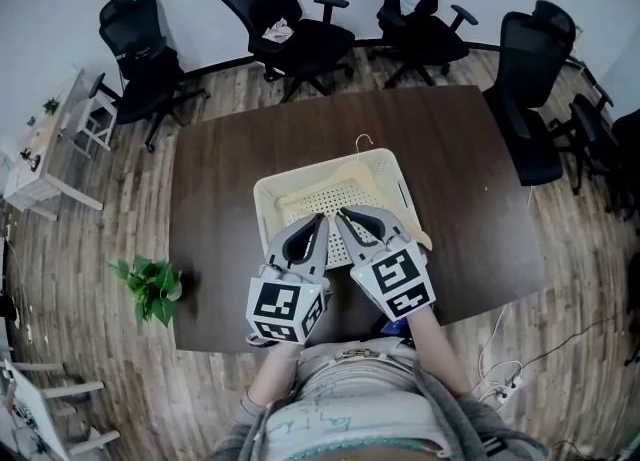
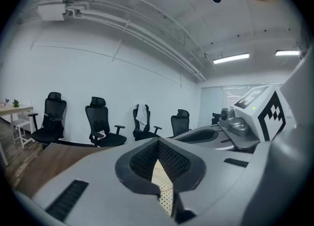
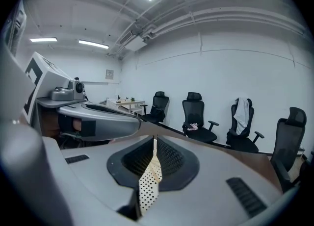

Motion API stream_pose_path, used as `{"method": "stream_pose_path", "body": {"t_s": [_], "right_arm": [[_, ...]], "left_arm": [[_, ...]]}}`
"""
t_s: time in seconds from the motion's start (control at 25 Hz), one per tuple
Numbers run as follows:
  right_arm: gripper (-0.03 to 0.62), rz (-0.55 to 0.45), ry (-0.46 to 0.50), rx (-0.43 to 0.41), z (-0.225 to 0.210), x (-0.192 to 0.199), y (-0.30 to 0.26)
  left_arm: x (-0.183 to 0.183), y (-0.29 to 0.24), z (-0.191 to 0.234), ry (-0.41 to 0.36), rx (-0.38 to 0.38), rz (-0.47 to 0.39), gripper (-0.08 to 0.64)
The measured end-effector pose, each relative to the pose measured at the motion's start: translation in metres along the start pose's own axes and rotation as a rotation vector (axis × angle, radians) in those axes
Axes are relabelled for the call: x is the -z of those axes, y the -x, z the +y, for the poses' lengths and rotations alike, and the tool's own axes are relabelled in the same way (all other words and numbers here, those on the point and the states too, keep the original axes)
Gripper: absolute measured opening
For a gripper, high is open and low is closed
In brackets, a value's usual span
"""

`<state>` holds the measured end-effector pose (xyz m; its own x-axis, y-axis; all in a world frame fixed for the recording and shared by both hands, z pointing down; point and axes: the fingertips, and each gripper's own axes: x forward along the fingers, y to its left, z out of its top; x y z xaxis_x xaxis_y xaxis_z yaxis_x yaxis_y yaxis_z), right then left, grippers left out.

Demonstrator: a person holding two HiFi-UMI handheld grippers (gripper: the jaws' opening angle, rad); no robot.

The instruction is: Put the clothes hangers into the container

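1. Worktop (image 1: 215, 209): dark wood, ringed by black office chairs (image 1: 290, 34). A potted plant (image 1: 150, 287) sits on the floor off its left edge.
2. Container (image 1: 262, 189): a cream perforated tub in the middle of the worktop, towards the near side.
3. Clothes hanger (image 1: 340, 173): pale, lying inside the container. Its metal hook pokes out past the far rim. How many hangers are in there cannot be told from the head view.
4. Left gripper (image 1: 320, 219): held above the near part of the container, pointing away from the person. In its own view (image 2: 158, 142) the jaws meet at the tips and nothing is clamped. Only the container's dotted floor (image 2: 164, 198) shows through the slit lower down.
5. Right gripper (image 1: 342, 213): just beside the left one, tips angled towards each other over the same near part of the tub. In its own view (image 3: 155, 139) the jaws are pressed together and empty. A sliver of the perforated container (image 3: 147, 186) shows behind the gap.
6. Neither gripper touches the hanger.
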<state>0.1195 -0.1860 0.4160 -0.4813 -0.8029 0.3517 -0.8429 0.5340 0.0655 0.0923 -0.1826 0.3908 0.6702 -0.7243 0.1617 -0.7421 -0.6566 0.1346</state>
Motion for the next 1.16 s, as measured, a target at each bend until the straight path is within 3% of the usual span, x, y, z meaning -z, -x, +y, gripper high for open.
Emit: {"method": "stream_pose_path", "body": {"t_s": [1.16], "right_arm": [[0.031, 0.038, 0.032, -0.002, 0.001, 0.001, 0.000]], "left_arm": [[0.003, 0.001, 0.007, 0.014, -0.014, 0.006, 0.011]]}}
